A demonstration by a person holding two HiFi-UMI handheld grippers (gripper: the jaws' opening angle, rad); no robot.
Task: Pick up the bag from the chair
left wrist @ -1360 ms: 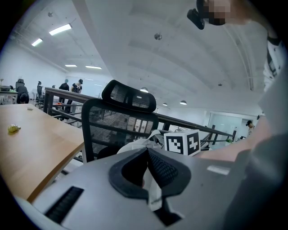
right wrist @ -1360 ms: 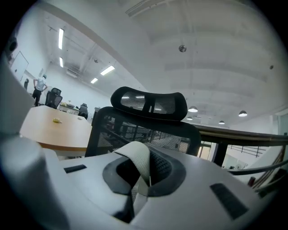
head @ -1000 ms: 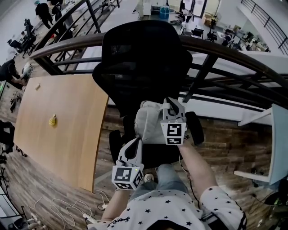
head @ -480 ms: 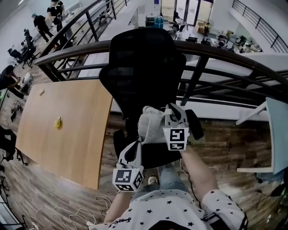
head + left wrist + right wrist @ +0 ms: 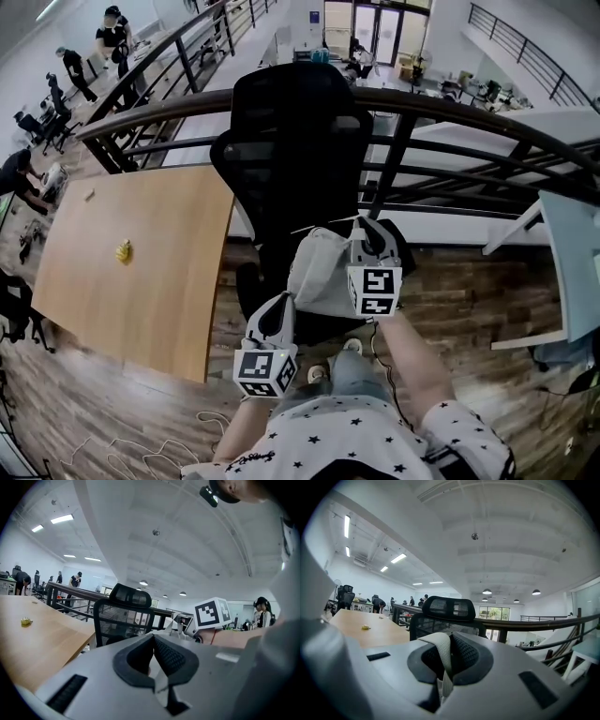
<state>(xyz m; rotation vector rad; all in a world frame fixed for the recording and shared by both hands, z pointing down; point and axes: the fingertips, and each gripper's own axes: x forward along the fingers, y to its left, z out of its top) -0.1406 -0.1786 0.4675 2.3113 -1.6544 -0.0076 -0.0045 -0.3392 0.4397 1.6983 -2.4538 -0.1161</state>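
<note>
A pale grey bag (image 5: 319,267) hangs in front of the black mesh office chair (image 5: 291,141), above its seat. My right gripper (image 5: 367,230) is at the bag's upper right and is shut on its strap. In the right gripper view the grey webbing strap (image 5: 441,656) runs between the closed jaws, with the chair (image 5: 447,609) behind. My left gripper (image 5: 274,305) sits lower left of the bag, apart from it. Its jaws are shut with nothing in them in the left gripper view (image 5: 153,656). The underside of the bag is hidden.
A wooden table (image 5: 131,253) with a small yellow object (image 5: 123,250) stands left of the chair. A dark curved railing (image 5: 450,112) runs behind the chair, over a lower floor where people stand. A white desk (image 5: 572,262) edges in at the right. Cables lie on the wooden floor.
The right gripper has drawn the bag a little away from the chair's back and toward me, still holding the strap. The left gripper has barely moved.
</note>
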